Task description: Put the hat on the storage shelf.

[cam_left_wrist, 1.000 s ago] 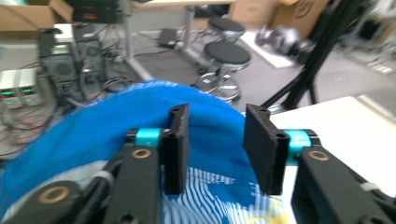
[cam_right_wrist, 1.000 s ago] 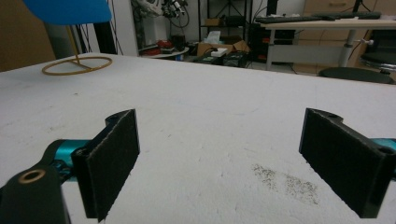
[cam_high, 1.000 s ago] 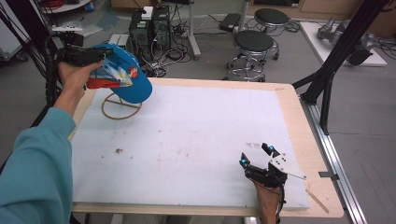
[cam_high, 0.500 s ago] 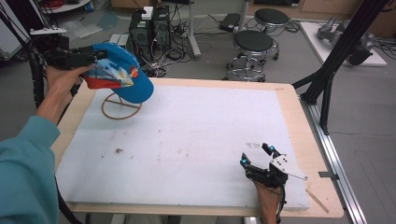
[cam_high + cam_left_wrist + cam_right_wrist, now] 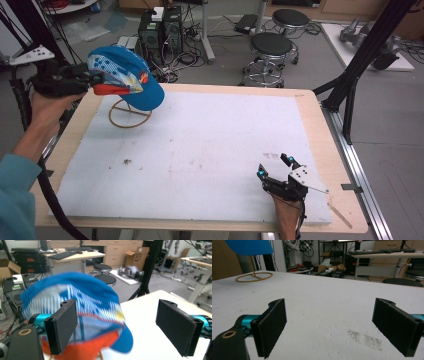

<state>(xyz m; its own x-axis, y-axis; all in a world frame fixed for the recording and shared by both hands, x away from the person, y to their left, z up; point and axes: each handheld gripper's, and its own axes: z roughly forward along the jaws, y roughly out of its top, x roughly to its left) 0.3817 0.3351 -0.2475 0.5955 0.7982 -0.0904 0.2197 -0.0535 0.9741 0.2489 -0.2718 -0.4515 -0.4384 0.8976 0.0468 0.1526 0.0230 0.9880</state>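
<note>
A blue cap with an orange brim and white mesh panels sits on a gold wire stand at the far left of the white mat. My left gripper is level with the cap's brim side, held up off the table, and stands open. In the left gripper view the blurred cap lies ahead of the wide-apart jaws of the left gripper, partly behind the left one. My right gripper rests low near the mat's front right, open and holding nothing. The right gripper view shows the stand and cap far off.
The mat covers a wooden table. Behind the table stand two stools, computer towers with cables, and a black frame leg at the right. A thin wooden stick lies by the front right corner.
My left hand and gripper have drawn back to the left, away from the table. The cap stays on its stand. The right gripper has not moved.
</note>
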